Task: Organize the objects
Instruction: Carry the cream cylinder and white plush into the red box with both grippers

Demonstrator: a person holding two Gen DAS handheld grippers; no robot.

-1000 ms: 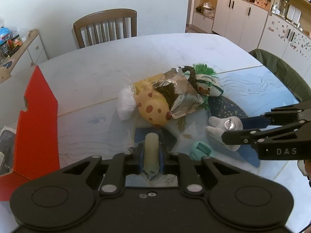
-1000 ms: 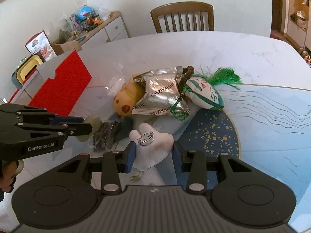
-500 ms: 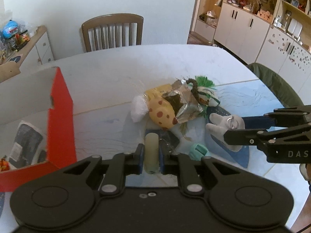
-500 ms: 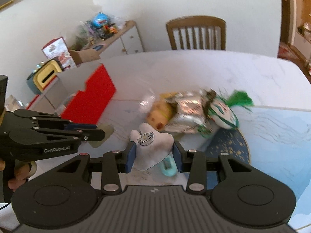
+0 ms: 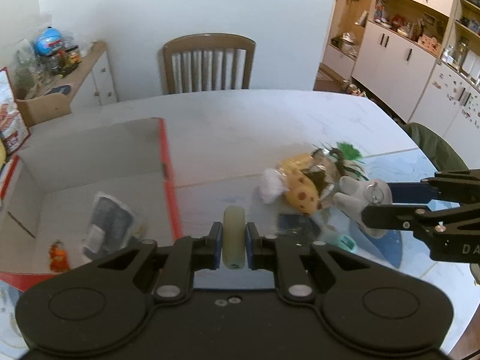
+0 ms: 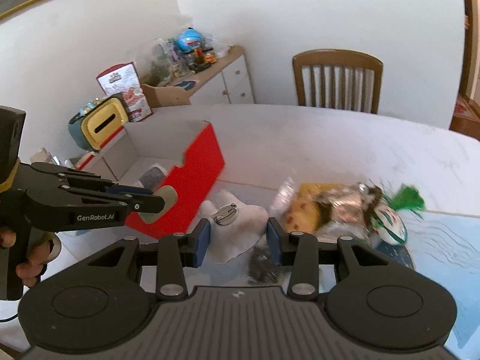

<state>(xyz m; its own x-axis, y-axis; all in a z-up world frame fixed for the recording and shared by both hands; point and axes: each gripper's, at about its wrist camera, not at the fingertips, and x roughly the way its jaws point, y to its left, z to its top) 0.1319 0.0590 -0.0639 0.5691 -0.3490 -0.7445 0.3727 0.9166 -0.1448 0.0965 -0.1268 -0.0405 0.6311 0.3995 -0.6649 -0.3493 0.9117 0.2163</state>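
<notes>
On the white table (image 5: 240, 120) we note a red box (image 6: 195, 186), open at the top, standing to the left side. Inside it, the left wrist view shows a dark packet (image 5: 109, 225) and a small orange figure (image 5: 58, 256) lying on the box floor.

We find the left gripper (image 5: 234, 243) closed on a pale yellowish cylinder (image 5: 234, 240), pinched between its two blue pads. In the right wrist view that same cylinder (image 6: 165, 202) sits in front of the red wall of the box, held above the table.

We find the right gripper (image 6: 237, 240) closed on a white plush piece (image 6: 237, 231) bearing a round metal pin (image 6: 225, 214); both blue pads press its sides. The plush is held off the table surface.

To the right, a heap lies on the table: a yellow spotted toy (image 5: 300, 192), a crumpled silver foil packet (image 6: 348, 204) on top of it, and a white pouch with a green tassel (image 6: 411, 198), all touching. A small teal item (image 5: 345, 241) rests near the heap, on a blue mat (image 6: 450, 255). A wooden chair (image 5: 208, 63) stands at the far edge of the table. The heap is blurred, so we cannot report finer detail.
</notes>
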